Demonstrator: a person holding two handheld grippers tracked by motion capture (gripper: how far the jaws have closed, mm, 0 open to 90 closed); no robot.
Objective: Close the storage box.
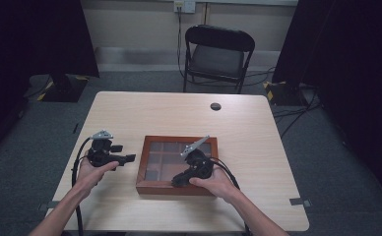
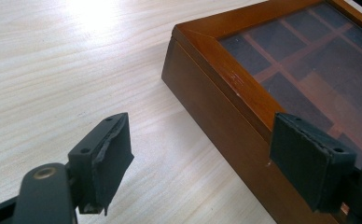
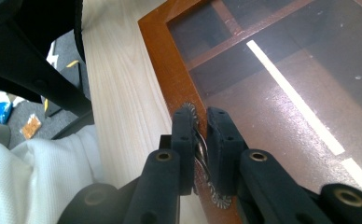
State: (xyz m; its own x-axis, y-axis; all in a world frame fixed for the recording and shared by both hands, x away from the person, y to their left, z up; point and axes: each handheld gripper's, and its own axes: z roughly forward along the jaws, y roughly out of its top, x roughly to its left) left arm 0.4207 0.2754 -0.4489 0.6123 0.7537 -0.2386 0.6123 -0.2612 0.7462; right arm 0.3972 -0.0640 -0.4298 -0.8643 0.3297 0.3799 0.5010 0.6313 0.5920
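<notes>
A brown wooden box [image 1: 152, 188] with a glass lid and several inner compartments lies on the table's near middle. My right gripper [image 1: 176, 182] reaches down at the box's front edge. In the right gripper view it [image 3: 201, 125] is shut on a small silver clasp [image 3: 199, 145] on the lid frame [image 3: 160, 51]. My left gripper [image 1: 128, 158] hovers just left of the box, pointing at it. In the left gripper view its jaws [image 2: 207, 161] stand open, one pad over the bare table and the other at the box's side wall [image 2: 207, 107], with nothing gripped.
The light wooden table [image 1: 179, 110] has a round cable hole [image 1: 215, 106] near its far edge. A black folding chair [image 1: 218, 54] stands behind the table. Dark curtains hang at both sides. A white sleeve [image 3: 39, 168] is in the right gripper view.
</notes>
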